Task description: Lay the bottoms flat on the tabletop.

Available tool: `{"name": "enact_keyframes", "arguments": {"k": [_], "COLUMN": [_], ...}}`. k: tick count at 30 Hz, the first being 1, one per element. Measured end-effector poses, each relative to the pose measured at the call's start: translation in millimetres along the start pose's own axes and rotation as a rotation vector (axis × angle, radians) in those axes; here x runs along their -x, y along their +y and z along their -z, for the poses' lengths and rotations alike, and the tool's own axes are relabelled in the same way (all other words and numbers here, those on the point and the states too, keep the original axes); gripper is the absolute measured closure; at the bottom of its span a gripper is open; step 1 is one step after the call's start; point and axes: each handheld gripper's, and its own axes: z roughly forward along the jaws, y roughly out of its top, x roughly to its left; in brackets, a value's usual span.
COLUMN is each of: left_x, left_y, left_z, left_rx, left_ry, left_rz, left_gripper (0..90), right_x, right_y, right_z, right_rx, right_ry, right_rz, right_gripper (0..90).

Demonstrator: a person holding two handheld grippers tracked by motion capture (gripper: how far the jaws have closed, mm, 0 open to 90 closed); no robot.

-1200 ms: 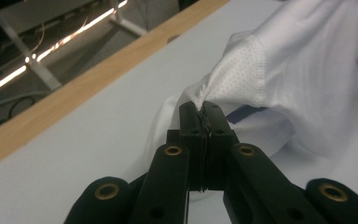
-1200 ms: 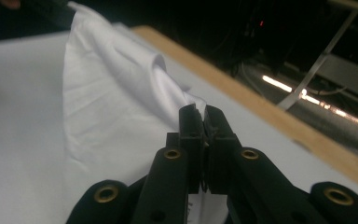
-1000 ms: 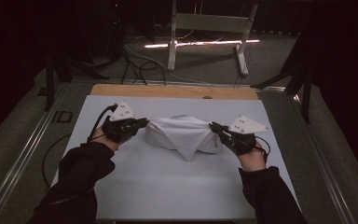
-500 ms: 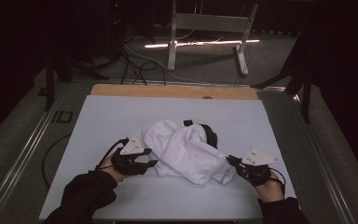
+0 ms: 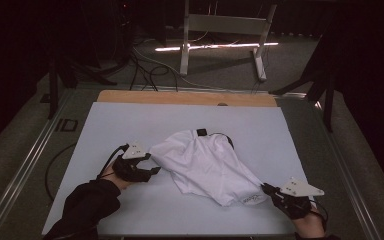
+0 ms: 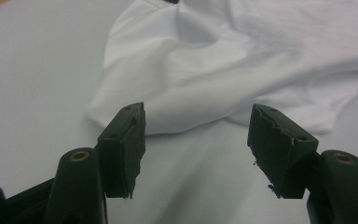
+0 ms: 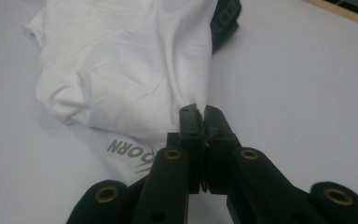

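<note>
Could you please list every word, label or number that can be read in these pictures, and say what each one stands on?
"ORN": grey capital letters on the white garment, near the corner by the right gripper; its jaws cover whatever comes after.
A small grey print on the same corner in the high view: too small to read.
A black band at the garment's far edge bears raised marks: too blurred to read.

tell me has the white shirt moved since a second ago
Yes. The white shirt has come toward the table's near edge, away from the wooden strip at the far edge.
</note>
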Motion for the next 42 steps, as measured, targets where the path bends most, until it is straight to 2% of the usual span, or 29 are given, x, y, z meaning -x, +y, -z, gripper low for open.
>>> {"name": "enact_keyframes", "arguments": {"k": [1,4,6,8,9,13,17,19,23,27,28,30,34,37,41,42], "left_x": [-1.7,-7.0,-9.8,-12.6,-14.3,-19.3,-25.8,-30.6,-36.6,-40.7,-41.4,-42.3,-41.7,-38.6,-32.6,-30.7], "left_y": [-0.6,-2.7,-2.9,-2.4,-1.7,4.4,13.2,16.7,20.7,20.4,19.5,18.2,17.1,18.7,20.8,22.0], "left_z": [-0.7,-3.0,-5.9,-9.7,-11.7,-20.6,-33.9,-39.8,-53.2,-64.9,-67.6,-71.8,-75.8,-76.7,-78.2,-78.5], "left_rx": [-0.003,-0.006,-0.015,-0.022,-0.026,-0.031,-0.057,-0.061,-0.081,-0.112,-0.119,-0.130,-0.141,-0.148,-0.149,-0.156], "left_ry": [0.006,0.009,0.013,0.016,0.019,0.020,0.038,0.037,0.052,0.070,0.070,0.073,0.087,0.079,0.050,0.030], "left_rz": [0.002,0.026,0.031,0.036,0.042,0.057,0.064,0.086,0.100,0.115,0.117,0.121,0.119,0.097,0.074,0.067], "left_gripper": [37.8,37.8,37.5,36.8,36.8,36.8,36.8,36.8,36.8,37.5,38.1,39.4,42.9,48.0,65.5,65.5], "right_x": [0.9,3.9,6.0,6.5,6.1,8.7,8.4,10.6,16.3,17.0,17.0,15.9,11.9,11.8,12.5,12.6], "right_y": [-1.7,-5.0,-5.6,0.0,5.4,33.8,59.5,66.8,71.9,68.5,66.7,63.2,58.2,57.5,58.9,59.4], "right_z": [1.4,4.3,5.5,5.5,4.8,-1.8,-23.4,-38.7,-71.1,-97.7,-102.1,-107.7,-110.6,-106.7,-100.3,-98.7], "right_rx": [0.004,-0.028,-0.015,0.021,0.031,0.091,0.103,0.094,0.051,-0.024,-0.040,-0.074,-0.144,-0.127,-0.098,-0.095], "right_ry": [-0.012,-0.036,-0.045,-0.037,-0.048,-0.052,-0.042,-0.045,-0.025,-0.009,-0.006,0.005,0.001,0.009,-0.005,-0.005], "right_rz": [-0.004,-0.004,-0.010,-0.024,-0.019,-0.037,-0.030,-0.041,-0.078,-0.090,-0.083,-0.066,-0.009,0.022,0.018,0.016], "right_gripper": [88.2,88.0,86.2,72.2,64.9,55.0,51.0,49.2,46.1,45.0,45.1,54.5,89.1,89.8,89.8,89.9]}}
